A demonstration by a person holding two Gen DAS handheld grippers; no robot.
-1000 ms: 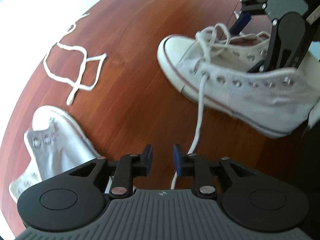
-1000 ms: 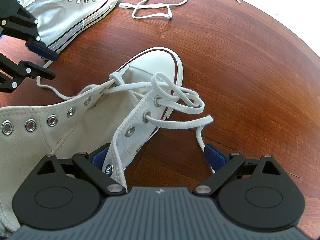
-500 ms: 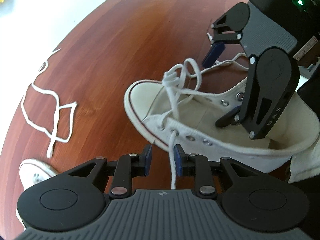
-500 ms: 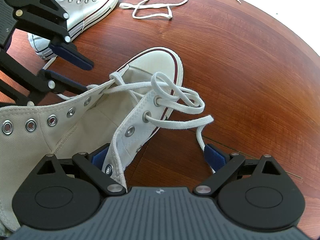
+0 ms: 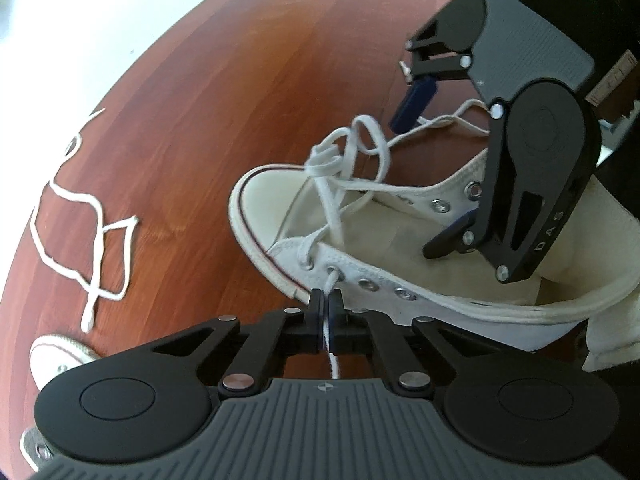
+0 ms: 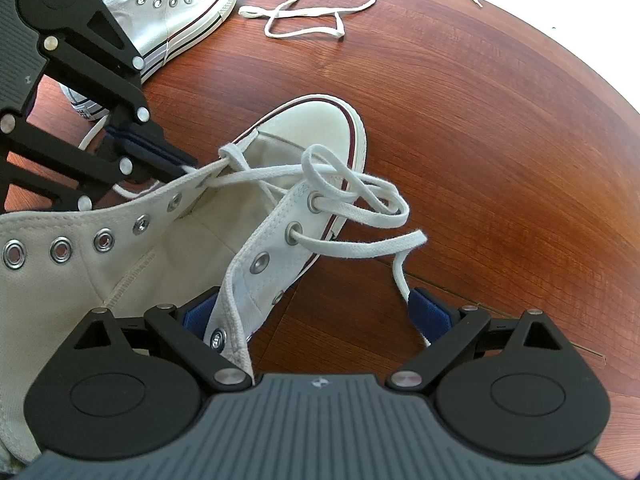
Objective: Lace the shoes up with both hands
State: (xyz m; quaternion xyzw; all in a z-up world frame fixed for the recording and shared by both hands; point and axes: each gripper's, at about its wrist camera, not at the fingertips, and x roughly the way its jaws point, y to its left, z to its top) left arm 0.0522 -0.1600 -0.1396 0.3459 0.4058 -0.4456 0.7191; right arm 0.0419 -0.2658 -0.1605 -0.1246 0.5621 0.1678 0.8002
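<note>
Two white canvas high-top shoes lie on the red-brown wooden surface (image 6: 500, 120): the near shoe (image 6: 312, 128) (partly laced) and a second shoe (image 6: 176, 12) behind it. Two white laces: the threaded lace (image 5: 334, 216) and a loose lace (image 6: 320, 20). The left gripper (image 5: 325, 314) fingers are clamped on the threaded lace just below an eyelet. The right gripper (image 6: 316, 316) fingers stand wide apart, straddling the near shoe's eyelet flap. Only the right wrist view shows the whole second shoe.

Legible text: "D A S", pale letters running up the black side plate of the right claw (image 5: 436, 168), left-wrist view. Heel print on far shoe (image 6: 168, 28) too blurred to read.
</note>
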